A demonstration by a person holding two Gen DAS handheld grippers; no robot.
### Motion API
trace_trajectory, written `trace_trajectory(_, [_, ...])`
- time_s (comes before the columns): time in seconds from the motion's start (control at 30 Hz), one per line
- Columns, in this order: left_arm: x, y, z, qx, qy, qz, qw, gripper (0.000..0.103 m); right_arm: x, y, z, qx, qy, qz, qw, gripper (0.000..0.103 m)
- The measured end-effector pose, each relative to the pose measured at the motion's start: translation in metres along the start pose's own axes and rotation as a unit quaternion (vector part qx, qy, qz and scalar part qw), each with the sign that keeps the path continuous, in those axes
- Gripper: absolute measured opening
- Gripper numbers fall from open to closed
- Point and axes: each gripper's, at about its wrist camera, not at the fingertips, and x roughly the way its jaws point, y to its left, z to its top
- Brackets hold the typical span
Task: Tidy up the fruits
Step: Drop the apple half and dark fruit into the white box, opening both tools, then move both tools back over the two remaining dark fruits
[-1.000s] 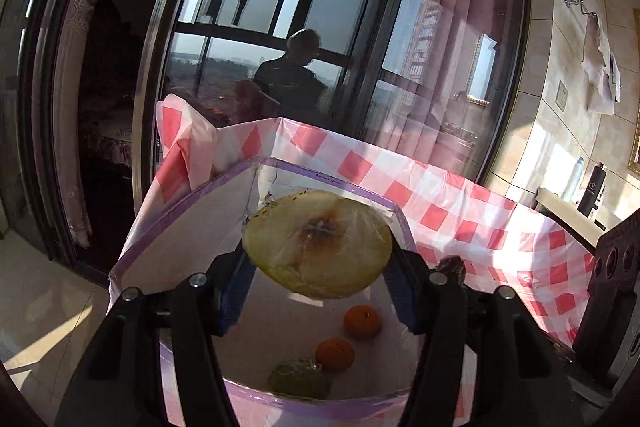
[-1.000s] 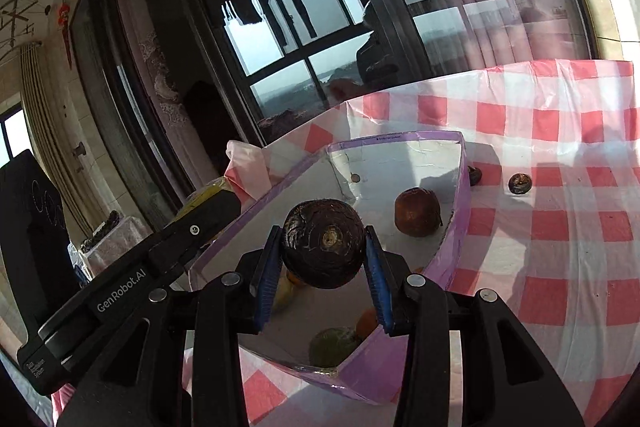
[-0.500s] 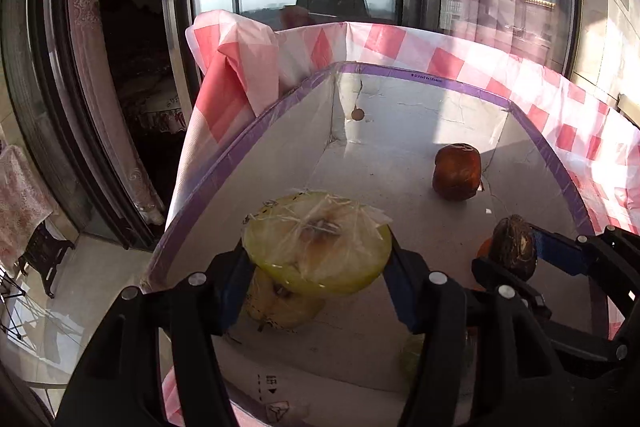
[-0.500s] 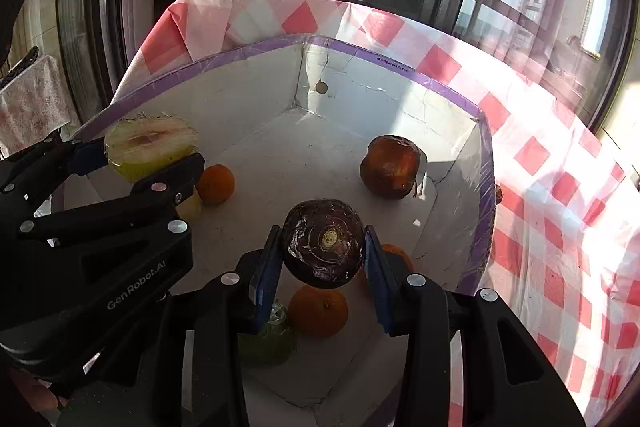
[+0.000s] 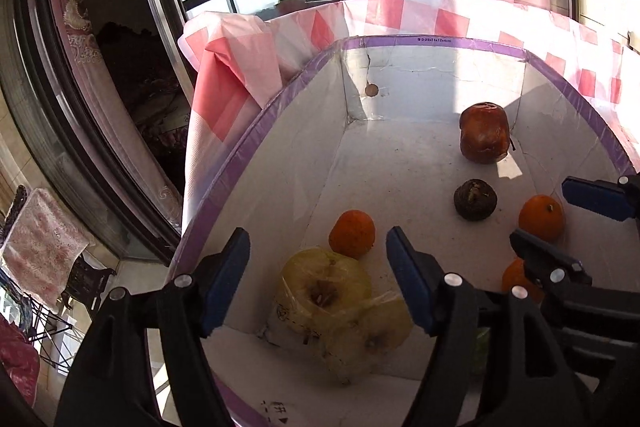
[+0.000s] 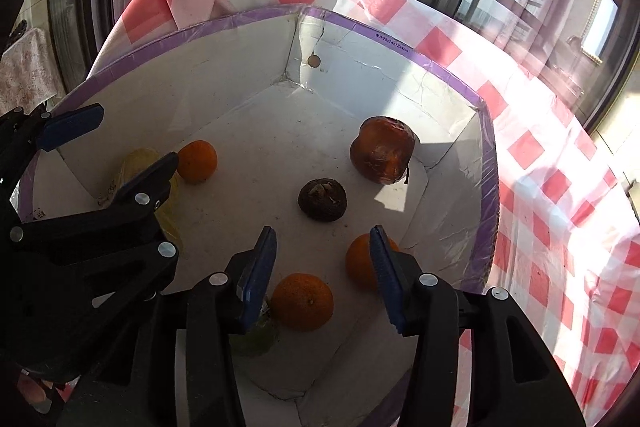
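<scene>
Both grippers hanging over a fruit box, jaws just opening and empty.
Left wrist view: left gripper (image 5: 318, 269) standing apart above yellow-green fruit (image 5: 326, 293), lower centre. Right wrist view: right gripper (image 6: 322, 273) parted; dark fruit (image 6: 322, 199) lying mid-frame inside the box (image 6: 400, 47), so both are looking delivered.

White cardboard box with purple-taped rim (image 6: 486, 163), on a red-and-white checked tablecloth (image 6: 560, 227). Contents: dark brown round fruit (image 6: 322, 199) at centre; reddish-brown wrinkled fruit (image 6: 382, 149) beyond it; three oranges (image 6: 197, 161); yellow-green plastic-wrapped fruit (image 6: 138, 163) at left. Right gripper (image 6: 324, 273), blue-padded, jaws just opening, nothing between them. Left gripper (image 6: 116, 143) at left, jaws apart.
</scene>
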Motion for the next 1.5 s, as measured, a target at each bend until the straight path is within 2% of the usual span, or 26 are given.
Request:
trace_trajectory(0.03, [-0.002, -0.001, 0.000, 0.001, -0.007, 0.014, 0.9999, 0.080, 0.000, 0.000, 0.000, 0.002, -0.001, -0.003, 1.000, 0.051])
trace_trajectory(0.07, [-0.003, -0.001, -0.001, 0.001, -0.018, 0.033, 0.9993, 0.084, -0.001, 0.000, 0.000, 0.003, -0.002, -0.004, 1.000, 0.051])
trace_trajectory(0.13, [-0.006, 0.000, -0.001, 0.000, -0.030, 0.042, 0.9987, 0.087, -0.001, 0.000, 0.000, 0.004, -0.008, -0.004, 1.000, 0.051])
trace_trajectory(0.43, [-0.009, 0.003, -0.001, -0.005, -0.031, 0.036, 0.9989, 0.088, -0.008, -0.002, -0.003, 0.016, -0.042, -0.004, 0.999, 0.052])
trace_trajectory(0.5, [-0.022, 0.005, 0.000, -0.019, -0.048, 0.055, 0.9972, 0.088, -0.019, -0.009, -0.008, 0.034, -0.084, -0.004, 0.996, 0.060])
trace_trajectory(0.53, [-0.031, 0.004, 0.001, -0.024, -0.068, 0.092, 0.9932, 0.094, -0.024, -0.014, -0.012, 0.043, -0.104, -0.010, 0.994, 0.077])
trace_trajectory(0.57, [-0.041, 0.002, 0.001, -0.024, -0.093, 0.127, 0.9873, 0.100, -0.030, -0.020, -0.016, 0.053, -0.122, -0.011, 0.991, 0.088])
trace_trajectory(0.6, [-0.057, -0.001, 0.002, -0.024, -0.128, 0.147, 0.9805, 0.101, -0.036, -0.027, -0.020, 0.061, -0.139, -0.003, 0.988, 0.088])
trace_trajectory(0.63, [-0.070, -0.004, 0.003, -0.025, -0.156, 0.148, 0.9763, 0.101, -0.042, -0.034, -0.024, 0.070, -0.156, 0.004, 0.985, 0.088])
trace_trajectory(0.7, [-0.093, -0.011, 0.008, -0.032, -0.195, 0.134, 0.9711, 0.101, -0.057, -0.049, -0.034, 0.092, -0.193, 0.004, 0.977, 0.088])
trace_trajectory(0.8, [-0.131, -0.028, 0.011, -0.048, -0.263, 0.103, 0.9582, 0.101, -0.076, -0.079, -0.052, 0.137, -0.243, -0.012, 0.960, 0.088])
trace_trajectory(0.9, [-0.161, -0.057, 0.010, -0.044, -0.315, 0.042, 0.9472, 0.101, -0.083, -0.119, -0.077, 0.196, -0.265, -0.021, 0.944, 0.088])
trace_trajectory(0.97, [-0.170, -0.080, 0.011, -0.034, -0.334, -0.013, 0.9420, 0.101, -0.080, -0.146, -0.095, 0.233, -0.257, -0.033, 0.937, 0.088])
trace_trajectory(1.03, [-0.169, -0.107, 0.011, -0.018, -0.325, -0.085, 0.9418, 0.101, -0.069, -0.175, -0.113, 0.263, -0.233, -0.053, 0.935, 0.088])
trace_trajectory(1.1, [-0.159, -0.136, 0.012, 0.004, -0.296, -0.139, 0.9451, 0.101, -0.061, -0.200, -0.134, 0.292, -0.212, -0.076, 0.929, 0.088])
trace_trajectory(1.23, [-0.127, -0.202, 0.007, 0.072, -0.230, -0.238, 0.9410, 0.101, -0.053, -0.249, -0.175, 0.367, -0.185, -0.102, 0.906, 0.088])
trace_trajectory(1.33, [-0.089, -0.244, 0.006, 0.110, -0.160, -0.278, 0.9409, 0.101, -0.048, -0.273, -0.191, 0.402, -0.173, -0.097, 0.894, 0.088])
trace_trajectory(1.43, [-0.047, -0.275, 0.000, 0.125, -0.083, -0.303, 0.9412, 0.101, -0.039, -0.283, -0.198, 0.405, -0.162, -0.093, 0.895, 0.088])
trace_trajectory(1.5, [-0.022, -0.286, 0.000, 0.123, -0.048, -0.314, 0.9402, 0.101, -0.029, -0.288, -0.196, 0.408, -0.147, -0.074, 0.898, 0.088])
